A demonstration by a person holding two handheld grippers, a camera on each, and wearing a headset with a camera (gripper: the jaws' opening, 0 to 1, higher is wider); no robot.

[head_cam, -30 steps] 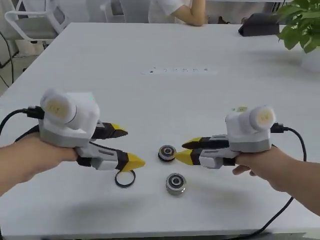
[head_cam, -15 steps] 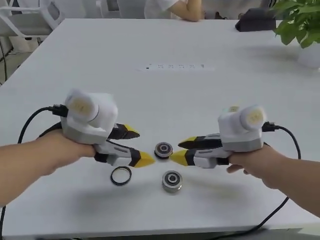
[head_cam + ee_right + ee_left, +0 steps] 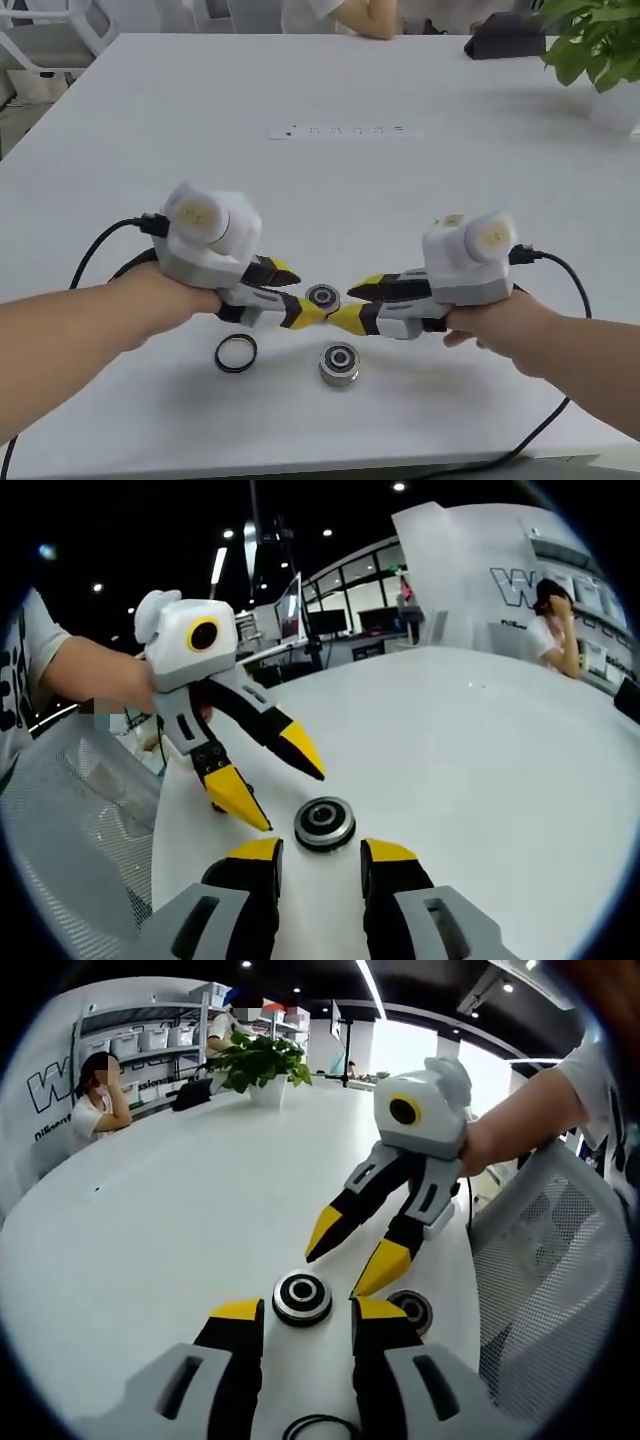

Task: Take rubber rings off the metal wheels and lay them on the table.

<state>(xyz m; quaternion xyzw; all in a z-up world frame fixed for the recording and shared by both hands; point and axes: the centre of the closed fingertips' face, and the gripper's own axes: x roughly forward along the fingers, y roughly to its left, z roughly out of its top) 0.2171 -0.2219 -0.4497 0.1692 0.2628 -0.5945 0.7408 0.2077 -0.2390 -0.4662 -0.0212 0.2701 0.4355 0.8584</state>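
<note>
Entry: ring removal, part done. One rubber ring (image 3: pixel 236 353) lies loose and flat on the counter (image 3: pixel 450 120), to the left of the near wheel (image 3: pixel 339 362). That wheel's rim reads as bare metal, though it is too small to be sure. Second item, the far wheel (image 3: pixel 322 297), lies flat between the two grippers and has a dark band around it, apparently its ring in place. On one side the left gripper (image 3: pixel 300 292) has its fingers apart and empty, tips flanking that wheel. Opposite, the right gripper (image 3: pixel 347 303) has its fingers apart and empty, tips just beside the wheel. Outstanding: at least this wheel's ring to strip and lay down.
</note>
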